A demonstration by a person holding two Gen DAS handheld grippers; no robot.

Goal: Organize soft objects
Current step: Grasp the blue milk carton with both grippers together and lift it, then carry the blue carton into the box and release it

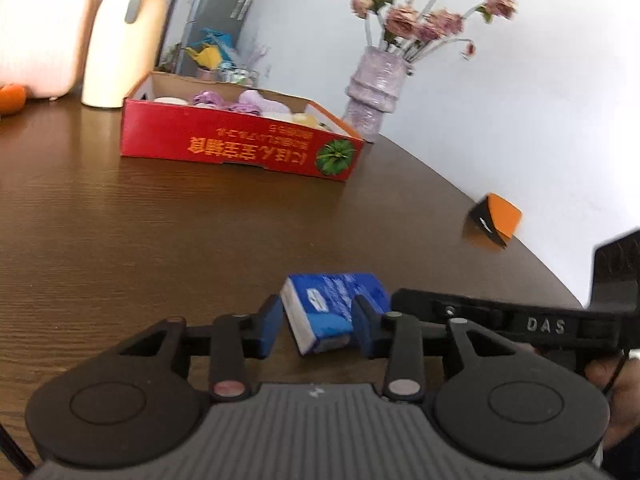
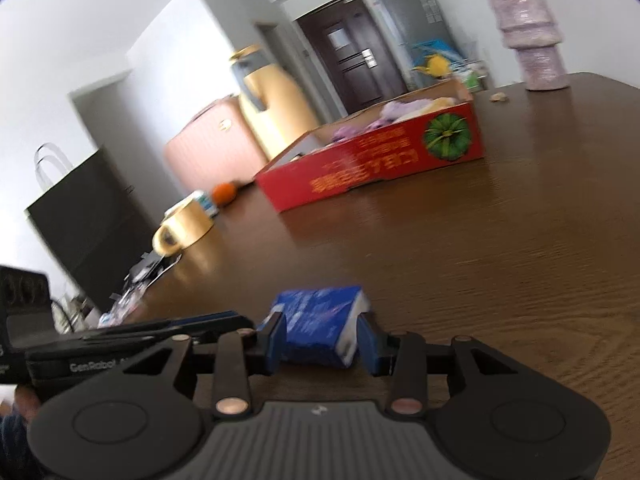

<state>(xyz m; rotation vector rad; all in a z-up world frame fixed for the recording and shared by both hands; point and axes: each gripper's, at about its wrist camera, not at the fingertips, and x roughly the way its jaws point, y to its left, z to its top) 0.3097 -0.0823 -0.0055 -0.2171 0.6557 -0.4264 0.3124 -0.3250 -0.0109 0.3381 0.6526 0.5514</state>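
One tissue pack (image 1: 334,306) between two tongs

This looks like a home, in a room where people eat and live. A big brown wooden counter (image 2: 500,240) fills most of the view. On it stands a purple vase (image 1: 374,92) with pink flowers (image 1: 424,20) by a white wall. A tall cream jug (image 2: 272,108) and a pink case (image 2: 208,148) stand at the far side, near an orange (image 2: 223,193) and a yellow cup (image 2: 184,226). A red cardboard box (image 1: 236,146) holds soft things. Behind are a dark wooden door (image 2: 352,64), a grey fridge (image 2: 412,16) and a black paper bag (image 2: 88,216).
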